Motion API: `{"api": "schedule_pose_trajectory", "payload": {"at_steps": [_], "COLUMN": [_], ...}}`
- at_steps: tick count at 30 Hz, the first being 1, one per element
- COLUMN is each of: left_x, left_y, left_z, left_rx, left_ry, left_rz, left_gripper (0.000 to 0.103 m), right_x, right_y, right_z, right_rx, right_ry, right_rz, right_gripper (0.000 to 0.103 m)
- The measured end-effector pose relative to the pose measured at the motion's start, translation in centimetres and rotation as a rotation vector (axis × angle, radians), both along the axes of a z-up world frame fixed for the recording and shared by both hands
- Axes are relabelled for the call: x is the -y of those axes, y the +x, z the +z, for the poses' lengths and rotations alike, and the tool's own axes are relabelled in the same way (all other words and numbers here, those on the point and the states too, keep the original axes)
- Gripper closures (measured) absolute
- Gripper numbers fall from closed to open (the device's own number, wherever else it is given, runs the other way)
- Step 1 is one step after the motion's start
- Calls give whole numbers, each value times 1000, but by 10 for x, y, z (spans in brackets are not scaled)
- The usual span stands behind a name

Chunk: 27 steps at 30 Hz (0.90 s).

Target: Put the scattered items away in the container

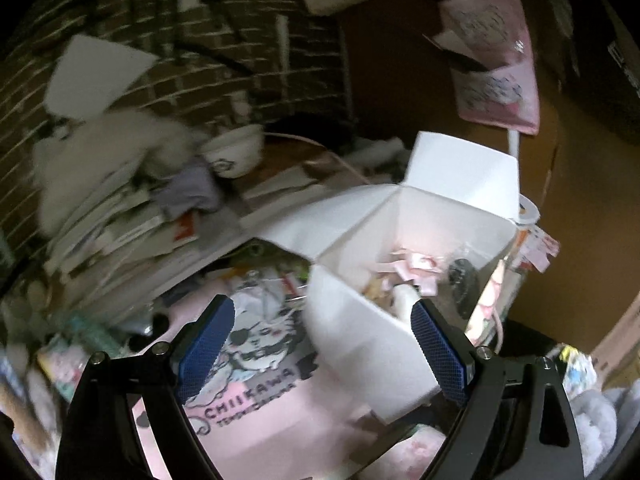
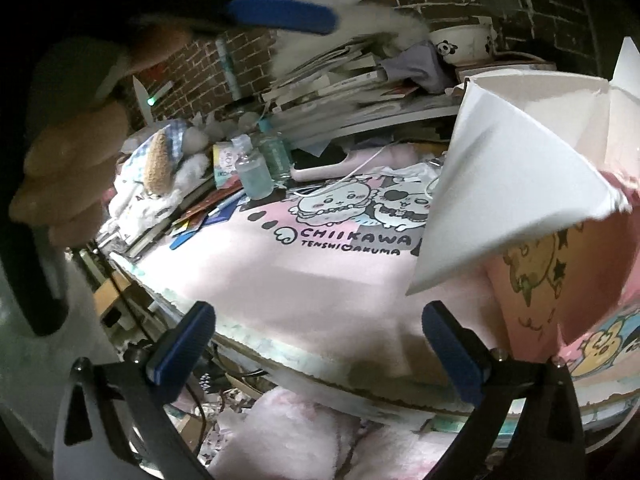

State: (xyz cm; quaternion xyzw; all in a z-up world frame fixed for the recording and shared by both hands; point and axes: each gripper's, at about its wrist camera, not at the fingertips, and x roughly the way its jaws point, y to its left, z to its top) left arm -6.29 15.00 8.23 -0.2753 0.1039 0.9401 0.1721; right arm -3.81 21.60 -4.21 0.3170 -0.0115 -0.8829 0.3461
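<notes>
Overhead, left gripper [image 1: 322, 344] spread wide and empty across the near flap of a white cardboard box [image 1: 472, 184], right blue pad just inside the rim. Right gripper [image 2: 318, 350] likewise parted, holding nothing, hanging past the edge of a pink Chiikawa mat [image 2: 280, 276], bare at its middle. Box flaps splayed open on the mat; pink scraps [image 1: 416, 268] and a dark object inside, blurred. Bottles [image 2: 256, 172], plush toy [image 2: 162, 164] crowding the far edge. Person's hand [image 2: 76, 172] cut off at left.
</notes>
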Motion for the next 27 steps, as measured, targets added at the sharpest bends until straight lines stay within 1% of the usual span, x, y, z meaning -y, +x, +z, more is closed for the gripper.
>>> {"api": "schedule_pose_trajectory", "payload": {"at_steps": [2, 7, 10, 13, 16, 18, 22, 25, 27], "left_x": [12, 37, 54, 75, 101, 115, 138, 152, 159], "left_y": [7, 23, 32, 42, 54, 59, 68, 72, 75], "left_z": [-1, -6, -10, -13, -17, -20, -29, -36, -39], "left_rx": [-15, -62, -75, -84, -99, -107, -106, -94, -90], "left_ry": [10, 21, 47, 92, 113, 115, 95, 76, 64], "left_rz": [51, 179, 243, 296, 403, 469, 591, 645, 698], "left_gripper": [10, 9, 8, 7, 7, 6, 6, 6, 6], "right_x": [4, 10, 17, 22, 26, 28, 37, 51, 63], "right_y": [-1, -2, 0, 5, 8, 9, 12, 20, 24], "right_z": [0, 1, 0, 3, 7, 10, 17, 26, 34], "right_rx": [-1, -26, -43, -82, -107, -115, -133, -183, -210], "right_ry": [18, 66, 114, 120, 121, 111, 114, 139, 185], "right_rz": [-16, -78, -82, -86, -103, -117, -192, -189, -173], "right_gripper": [0, 0, 0, 0, 0, 0, 0, 0, 0]}}
